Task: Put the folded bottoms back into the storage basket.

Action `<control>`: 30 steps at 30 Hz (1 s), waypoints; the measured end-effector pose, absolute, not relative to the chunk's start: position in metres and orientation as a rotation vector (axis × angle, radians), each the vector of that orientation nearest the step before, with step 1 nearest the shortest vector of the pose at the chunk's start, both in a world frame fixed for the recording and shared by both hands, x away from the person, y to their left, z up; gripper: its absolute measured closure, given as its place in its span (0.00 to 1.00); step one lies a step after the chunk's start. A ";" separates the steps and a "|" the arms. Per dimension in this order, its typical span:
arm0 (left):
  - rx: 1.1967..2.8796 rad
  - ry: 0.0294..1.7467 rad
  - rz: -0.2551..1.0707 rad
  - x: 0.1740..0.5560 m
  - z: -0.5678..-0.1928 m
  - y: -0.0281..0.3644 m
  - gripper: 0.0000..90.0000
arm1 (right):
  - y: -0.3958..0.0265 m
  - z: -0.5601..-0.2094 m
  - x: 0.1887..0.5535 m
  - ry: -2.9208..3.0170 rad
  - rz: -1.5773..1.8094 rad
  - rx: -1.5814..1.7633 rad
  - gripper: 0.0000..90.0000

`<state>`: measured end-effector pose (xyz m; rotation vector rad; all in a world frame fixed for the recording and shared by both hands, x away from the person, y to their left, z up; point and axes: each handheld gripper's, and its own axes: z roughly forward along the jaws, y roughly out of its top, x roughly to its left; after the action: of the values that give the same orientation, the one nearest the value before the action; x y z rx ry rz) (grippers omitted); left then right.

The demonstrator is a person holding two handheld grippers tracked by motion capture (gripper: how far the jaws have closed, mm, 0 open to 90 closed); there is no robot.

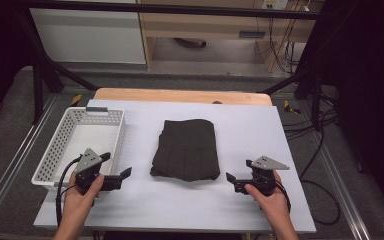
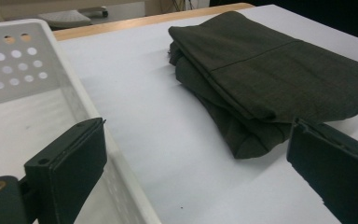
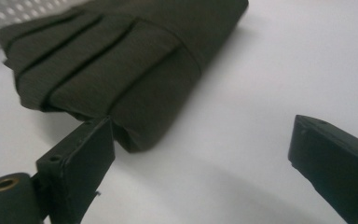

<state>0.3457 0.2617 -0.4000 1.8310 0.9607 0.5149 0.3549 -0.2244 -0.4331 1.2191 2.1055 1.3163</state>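
A folded dark garment [image 1: 186, 149] lies in the middle of the white table [image 1: 260, 130]. My left gripper [image 1: 124, 176] hovers near the table's front left, jaws open and empty, pointing toward the garment [image 2: 261, 79]. My right gripper [image 1: 231, 181] is at the front right, also open with nothing between its jaws, and faces the garment's [image 3: 112, 60] near corner from a short distance. Neither gripper touches the cloth.
A white perforated basket [image 1: 60, 150] stands at the table's left, just behind my left gripper; its rim [image 2: 98, 121] is close beside that jaw. Beyond the table's wooden far edge [image 1: 180, 95] are black frame bars, cables and shelving.
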 end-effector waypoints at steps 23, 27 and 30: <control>1.820 0.983 0.547 0.347 -0.397 0.268 0.06 | -0.200 -0.438 0.351 2.327 1.112 1.223 0.20; 1.815 1.019 0.538 0.349 -0.398 0.272 0.06 | -0.189 -0.439 0.352 2.363 1.097 1.209 0.24; 1.817 1.027 0.542 0.349 -0.398 0.273 0.06 | -0.183 -0.440 0.351 2.377 1.102 1.190 0.28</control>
<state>0.3490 0.2730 -0.3985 1.8167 1.0275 0.5424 0.3513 -0.1829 -0.4397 1.1904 2.3772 1.1015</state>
